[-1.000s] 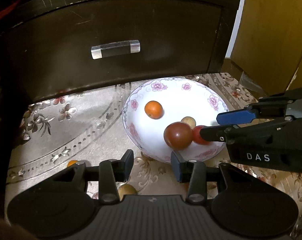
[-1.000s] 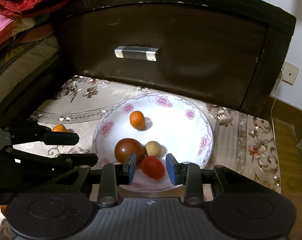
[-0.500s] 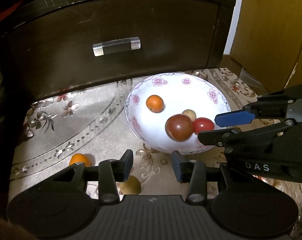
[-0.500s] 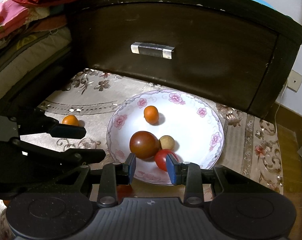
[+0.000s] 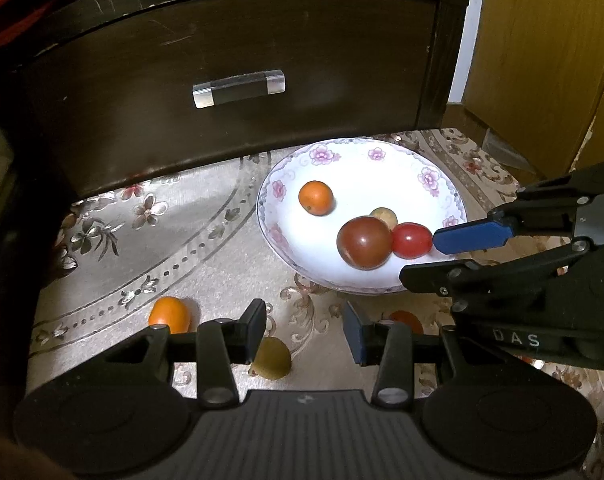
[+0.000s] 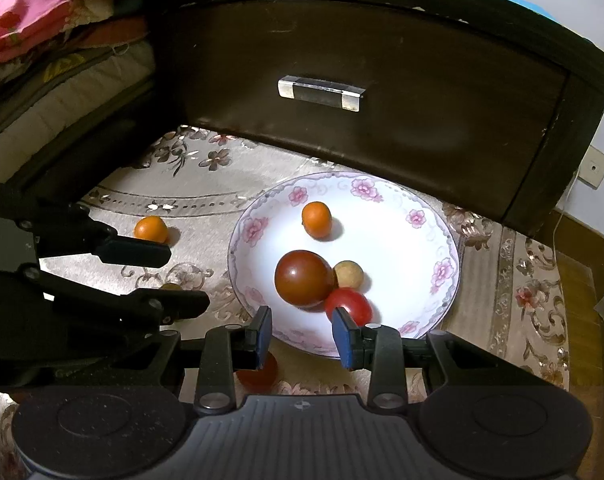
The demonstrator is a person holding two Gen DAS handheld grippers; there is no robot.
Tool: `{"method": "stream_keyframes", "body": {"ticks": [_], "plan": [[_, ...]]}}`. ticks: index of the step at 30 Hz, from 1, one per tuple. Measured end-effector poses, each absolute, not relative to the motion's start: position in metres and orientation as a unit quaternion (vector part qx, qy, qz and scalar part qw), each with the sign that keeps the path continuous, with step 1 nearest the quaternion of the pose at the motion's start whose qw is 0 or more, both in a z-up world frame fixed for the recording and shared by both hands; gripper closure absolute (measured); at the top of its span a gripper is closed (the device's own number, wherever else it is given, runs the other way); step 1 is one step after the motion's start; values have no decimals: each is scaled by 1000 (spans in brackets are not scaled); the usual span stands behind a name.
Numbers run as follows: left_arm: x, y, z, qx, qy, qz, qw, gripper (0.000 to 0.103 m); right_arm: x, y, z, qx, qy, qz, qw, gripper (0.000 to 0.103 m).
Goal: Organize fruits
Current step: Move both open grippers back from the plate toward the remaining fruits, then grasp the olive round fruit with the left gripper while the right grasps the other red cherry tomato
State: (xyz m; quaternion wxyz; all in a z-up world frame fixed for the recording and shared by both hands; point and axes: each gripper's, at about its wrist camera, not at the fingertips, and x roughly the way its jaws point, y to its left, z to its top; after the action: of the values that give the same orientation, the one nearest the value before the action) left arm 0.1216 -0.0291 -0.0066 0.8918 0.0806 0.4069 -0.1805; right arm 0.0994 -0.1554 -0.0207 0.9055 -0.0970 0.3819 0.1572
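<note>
A white flowered plate [image 6: 382, 184] [image 5: 382, 152] holds a small orange [image 6: 317, 219] [image 5: 316, 198], a dark red tomato [image 6: 304, 278] [image 5: 365, 242], a beige fruit [image 6: 348, 275] [image 5: 383, 216] and a red tomato [image 6: 349, 304] [image 5: 412, 240]. My right gripper [image 6: 301, 330] [image 5: 426, 256] is open and empty at the plate's near rim, just short of the red tomato. My left gripper [image 5: 304, 328] [image 6: 182, 276] hangs open and empty over the cloth left of the plate. Loose on the cloth lie an orange [image 5: 170, 314] [image 6: 151, 229], a greenish fruit [image 5: 271, 358] and a red fruit [image 6: 258, 374] [image 5: 406, 320].
A dark wooden drawer front [image 6: 382, 128] with a clear handle [image 5: 238, 88] stands right behind the plate. Folded bedding [image 6: 42, 80] is stacked at the left. A yellow wooden cabinet [image 5: 542, 60] stands at the right. The patterned cloth [image 5: 142, 240] covers the surface.
The red tomato that sat between my right fingers now lies beyond their tips, resting against the dark tomato. Both views have drawn back, so the loose fruits on the cloth now show.
</note>
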Motion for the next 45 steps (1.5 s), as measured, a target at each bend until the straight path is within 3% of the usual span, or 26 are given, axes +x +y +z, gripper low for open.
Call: {"method": "stream_keyframes", "body": {"ticks": [45], "plan": [[122, -3, -37, 60, 441, -174, 878, 51, 97, -138, -53, -106, 426, 190, 878, 72]]}}
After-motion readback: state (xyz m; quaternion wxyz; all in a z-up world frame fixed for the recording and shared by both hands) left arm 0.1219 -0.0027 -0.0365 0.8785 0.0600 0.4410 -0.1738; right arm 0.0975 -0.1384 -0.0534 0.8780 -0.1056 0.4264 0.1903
